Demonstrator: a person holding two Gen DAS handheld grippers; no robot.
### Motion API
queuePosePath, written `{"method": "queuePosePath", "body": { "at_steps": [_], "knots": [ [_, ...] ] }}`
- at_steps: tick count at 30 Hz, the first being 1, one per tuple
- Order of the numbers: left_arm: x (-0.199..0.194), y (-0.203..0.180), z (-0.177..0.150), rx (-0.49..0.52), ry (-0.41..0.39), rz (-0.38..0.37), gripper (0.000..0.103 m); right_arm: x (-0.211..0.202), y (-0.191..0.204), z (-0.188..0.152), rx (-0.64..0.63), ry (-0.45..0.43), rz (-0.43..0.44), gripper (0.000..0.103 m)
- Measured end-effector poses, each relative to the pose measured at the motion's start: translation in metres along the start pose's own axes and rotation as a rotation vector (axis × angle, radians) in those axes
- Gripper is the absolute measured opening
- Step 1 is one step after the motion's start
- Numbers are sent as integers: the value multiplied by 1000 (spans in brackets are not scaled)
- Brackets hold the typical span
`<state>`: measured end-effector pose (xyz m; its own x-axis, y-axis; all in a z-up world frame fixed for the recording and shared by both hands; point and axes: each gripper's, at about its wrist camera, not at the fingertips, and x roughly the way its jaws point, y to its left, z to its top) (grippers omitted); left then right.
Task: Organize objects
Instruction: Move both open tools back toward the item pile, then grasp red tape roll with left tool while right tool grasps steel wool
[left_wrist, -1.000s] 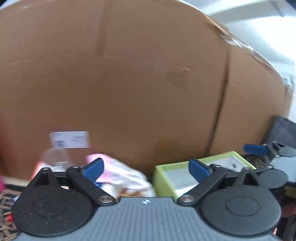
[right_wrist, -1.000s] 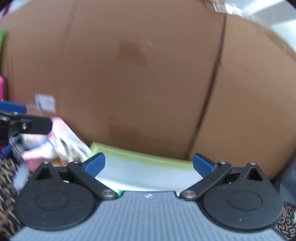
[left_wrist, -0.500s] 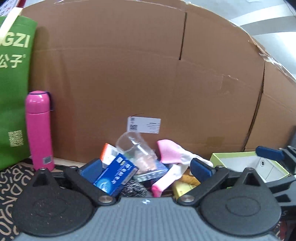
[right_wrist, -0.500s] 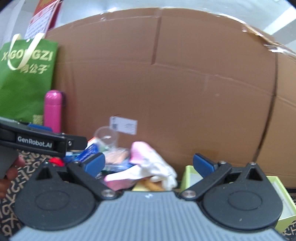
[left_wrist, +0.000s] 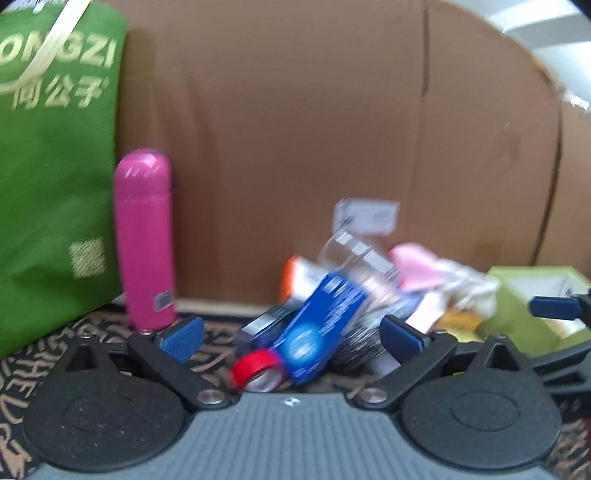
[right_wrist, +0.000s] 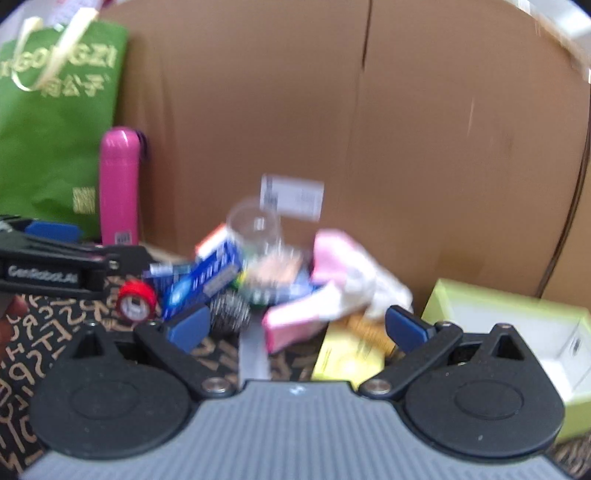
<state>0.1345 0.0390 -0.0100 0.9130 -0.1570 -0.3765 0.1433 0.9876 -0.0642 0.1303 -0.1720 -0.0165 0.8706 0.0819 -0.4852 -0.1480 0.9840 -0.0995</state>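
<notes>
Brown cardboard walls off the back of a dark mat printed with tan letters, and both views are smeared with blur. Left gripper has its jaws spread wide with nothing between them, low over the mat and aimed at the near edge of the heap; right gripper is likewise wide apart and empty, pointed at the middle of the same heap. Closest to the left jaws lie one red roll of tape and one blue box that leans on the things behind it. Just behind sit one steel scourer, one clear cup tipped on top, one pink and white cloth, one yellow packet and one orange-edged pack; other small items in the heap are too blurred to count. Off to the right stands one open green box, seemingly the place to sort into, and at the left one pink flask stands upright beside one green bag. As I judge it, the heap is loosely stacked, so pulling the blue box could bring the cup rolling down and send the tape off across the mat; the two grippers are also near each other and could knock together if both reach in at once
</notes>
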Motion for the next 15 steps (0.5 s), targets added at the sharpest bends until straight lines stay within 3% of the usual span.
{"method": "queuePosePath", "body": {
  "at_steps": [6, 11, 15],
  "knots": [
    [32, 35, -23, -67, 131, 13, 103, 25, 9, -16, 42, 62, 18, 103],
    [53, 39, -19, -75, 147, -32, 103, 56, 21, -7, 5, 66, -8, 101],
    [71, 36, -13, -30, 160, -59, 100, 75, 15, 0, 103, 53, -53, 92]
  ]
}}
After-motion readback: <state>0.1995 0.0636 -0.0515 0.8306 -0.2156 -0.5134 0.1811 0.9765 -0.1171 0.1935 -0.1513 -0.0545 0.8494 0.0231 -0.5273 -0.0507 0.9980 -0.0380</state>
